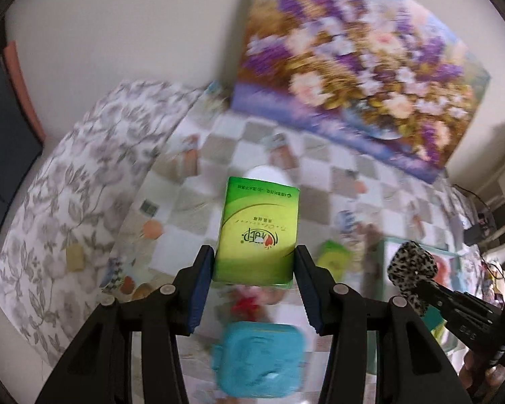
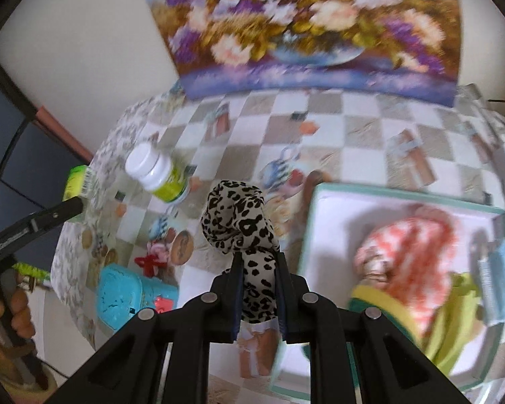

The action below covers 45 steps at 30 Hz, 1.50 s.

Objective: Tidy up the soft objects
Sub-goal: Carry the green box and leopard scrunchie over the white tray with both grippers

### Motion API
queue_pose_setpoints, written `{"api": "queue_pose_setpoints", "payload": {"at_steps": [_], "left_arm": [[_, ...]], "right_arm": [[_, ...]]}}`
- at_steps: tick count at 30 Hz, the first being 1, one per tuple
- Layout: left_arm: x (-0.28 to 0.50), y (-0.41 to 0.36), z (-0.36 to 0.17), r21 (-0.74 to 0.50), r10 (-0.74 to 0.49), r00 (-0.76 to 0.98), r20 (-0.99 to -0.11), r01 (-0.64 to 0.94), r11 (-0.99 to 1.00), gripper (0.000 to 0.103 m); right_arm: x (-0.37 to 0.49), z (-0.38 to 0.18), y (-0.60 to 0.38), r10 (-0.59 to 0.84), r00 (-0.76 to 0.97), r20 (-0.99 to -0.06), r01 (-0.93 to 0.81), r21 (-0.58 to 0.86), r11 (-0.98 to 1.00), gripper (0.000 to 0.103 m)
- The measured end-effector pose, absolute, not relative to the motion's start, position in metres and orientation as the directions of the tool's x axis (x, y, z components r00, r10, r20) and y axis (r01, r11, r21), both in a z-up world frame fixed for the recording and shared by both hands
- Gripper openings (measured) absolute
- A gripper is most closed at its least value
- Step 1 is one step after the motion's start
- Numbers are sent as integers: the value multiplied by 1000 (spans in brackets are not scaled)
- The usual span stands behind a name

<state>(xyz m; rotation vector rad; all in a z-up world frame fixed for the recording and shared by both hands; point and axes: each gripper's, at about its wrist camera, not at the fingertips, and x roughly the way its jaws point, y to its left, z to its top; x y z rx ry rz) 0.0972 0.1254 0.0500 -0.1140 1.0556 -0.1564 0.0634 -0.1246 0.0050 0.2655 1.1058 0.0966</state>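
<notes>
My left gripper [image 1: 254,264] is shut on a green tissue pack [image 1: 257,229] and holds it upright above the checked tablecloth [image 1: 320,168]. My right gripper [image 2: 259,269] is shut on a leopard-print fabric band [image 2: 235,222], whose loop sticks out past the fingertips. The same band [image 1: 412,262] appears at the right of the left wrist view. To the right of the band lies a white tray with a teal rim [image 2: 314,208]. It holds an orange-and-white cloth [image 2: 407,252], a yellow-green cloth [image 2: 454,309] and a blue item [image 2: 498,282].
On the cloth stand a white bottle with a green label [image 2: 158,171], a teal box [image 2: 118,296] and a red bow [image 2: 148,262]. A flower painting [image 2: 320,27] leans on the wall behind. A person's hand [image 2: 17,306] shows at the left. The table edge drops at the left.
</notes>
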Motion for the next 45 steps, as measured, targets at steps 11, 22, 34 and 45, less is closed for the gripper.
{"api": "queue_pose_setpoints", "payload": {"at_steps": [11, 22, 34, 45], "left_arm": [[74, 35, 81, -132, -216, 498, -840, 200, 971, 50], [41, -53, 88, -140, -285, 489, -825, 312, 940, 50], [8, -148, 50, -104, -309, 389, -868, 467, 878, 50], [3, -193, 20, -29, -249, 358, -900, 520, 853, 50]], "right_arm": [[24, 53, -195, 29, 559, -829, 217, 180, 959, 18], [-18, 67, -268, -106, 561, -821, 377, 140, 916, 18], [-55, 48, -333, -202, 483, -852, 530, 101, 842, 18], [-44, 21, -339, -143, 446, -884, 518, 124, 846, 18]]}}
